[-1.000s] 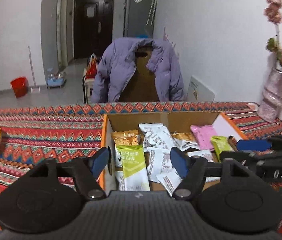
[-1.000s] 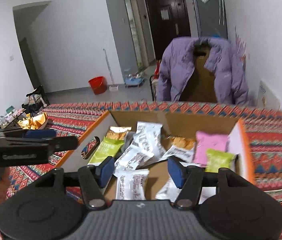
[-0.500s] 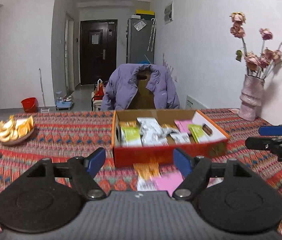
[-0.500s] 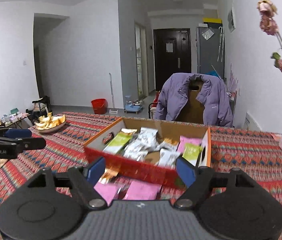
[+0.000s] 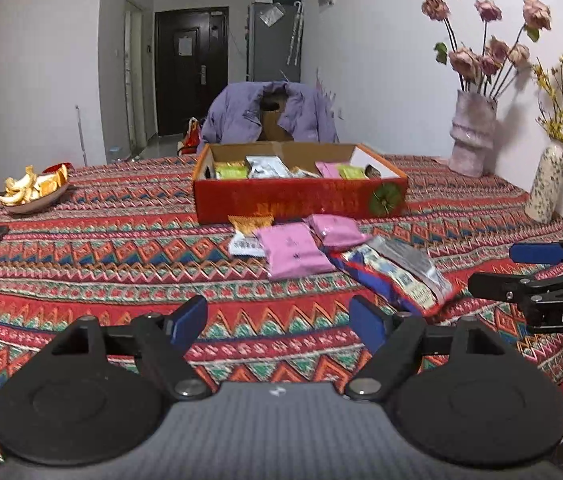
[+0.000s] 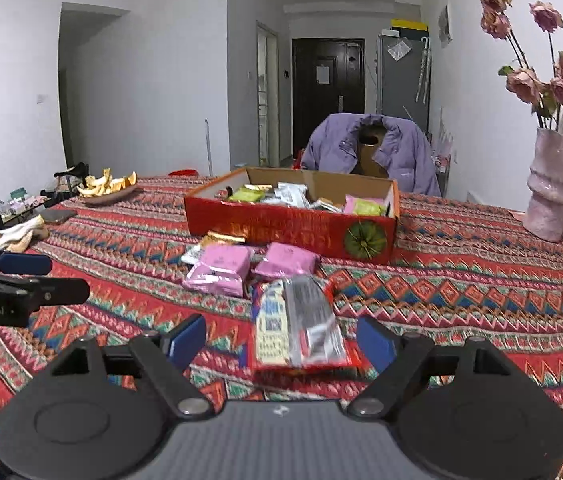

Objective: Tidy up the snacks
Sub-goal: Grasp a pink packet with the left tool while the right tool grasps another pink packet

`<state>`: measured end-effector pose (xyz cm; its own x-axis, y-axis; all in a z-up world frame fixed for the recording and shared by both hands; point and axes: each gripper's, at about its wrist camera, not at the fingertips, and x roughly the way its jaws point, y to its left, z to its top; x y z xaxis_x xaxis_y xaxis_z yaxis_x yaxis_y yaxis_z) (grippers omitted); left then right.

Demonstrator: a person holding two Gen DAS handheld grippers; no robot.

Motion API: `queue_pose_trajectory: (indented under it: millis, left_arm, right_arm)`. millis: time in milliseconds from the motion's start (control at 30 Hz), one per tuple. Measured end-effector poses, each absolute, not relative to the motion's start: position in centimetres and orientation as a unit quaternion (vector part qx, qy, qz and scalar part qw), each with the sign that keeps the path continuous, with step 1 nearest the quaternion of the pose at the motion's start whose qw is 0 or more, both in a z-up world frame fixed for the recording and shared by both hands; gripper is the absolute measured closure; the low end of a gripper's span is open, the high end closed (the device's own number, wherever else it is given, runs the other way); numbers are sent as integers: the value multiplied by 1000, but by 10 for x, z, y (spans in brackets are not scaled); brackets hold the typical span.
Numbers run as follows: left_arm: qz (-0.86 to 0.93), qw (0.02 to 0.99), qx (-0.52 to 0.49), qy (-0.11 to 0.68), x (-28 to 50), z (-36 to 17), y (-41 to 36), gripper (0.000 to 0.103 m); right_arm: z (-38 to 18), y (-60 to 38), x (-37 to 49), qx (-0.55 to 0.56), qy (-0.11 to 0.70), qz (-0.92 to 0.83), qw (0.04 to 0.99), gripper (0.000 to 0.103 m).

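Both tongs, the left tongs (image 5: 277,322) and the right tongs (image 6: 281,340), are spread wide and hold nothing, and they have pulled back from over the box (image 5: 301,200) to low over the bench (image 5: 121,264). So now it looks like time to grab another snack. In front of the box lie two soft pink packs (image 6: 221,268), a shiny long bag (image 6: 297,324) nearest the right tongs, and a crinkly orange pack (image 5: 250,222) touching the box.

White walls (image 5: 381,60) are enclosing the room; ahead, a purple jacket (image 5: 241,114) is draping a chair, dark door (image 5: 191,68) standing beyond.
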<state>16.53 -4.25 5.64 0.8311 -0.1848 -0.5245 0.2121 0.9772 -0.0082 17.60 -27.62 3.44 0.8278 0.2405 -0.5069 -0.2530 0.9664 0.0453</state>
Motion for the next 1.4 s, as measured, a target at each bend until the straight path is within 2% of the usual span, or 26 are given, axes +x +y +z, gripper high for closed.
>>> queue_pose_trajectory:
  millis: [367, 833, 867, 900, 967, 1200, 1400]
  left_arm:
    - [-108, 945, 20, 307, 218, 36, -72, 23]
    - [-77, 936, -21, 344, 354, 0, -90, 24]
    - [-75, 933, -25, 350, 360, -4, -91, 25]
    - [-77, 931, -28, 355, 365, -8, -91, 33]
    - [-79, 932, -30, 353, 369, -13, -90, 41]
    - [-104, 932, -32, 346, 348, -3, -61, 41]
    - [-47, 939, -35, 340, 333, 10, -15, 41]
  right_arm:
    - [22, -294, 189, -5, 277, 111, 954, 21]
    - [15, -296, 260, 17, 300, 112, 947, 21]
    - [15, -296, 267, 19, 301, 111, 947, 21]
    - [14, -296, 272, 20, 302, 110, 947, 21]
    - [13, -295, 287, 23, 308, 111, 944, 21]
    - [1, -282, 356, 44, 342, 136, 929, 21]
    - [-17, -246, 408, 32, 368, 159, 916, 21]
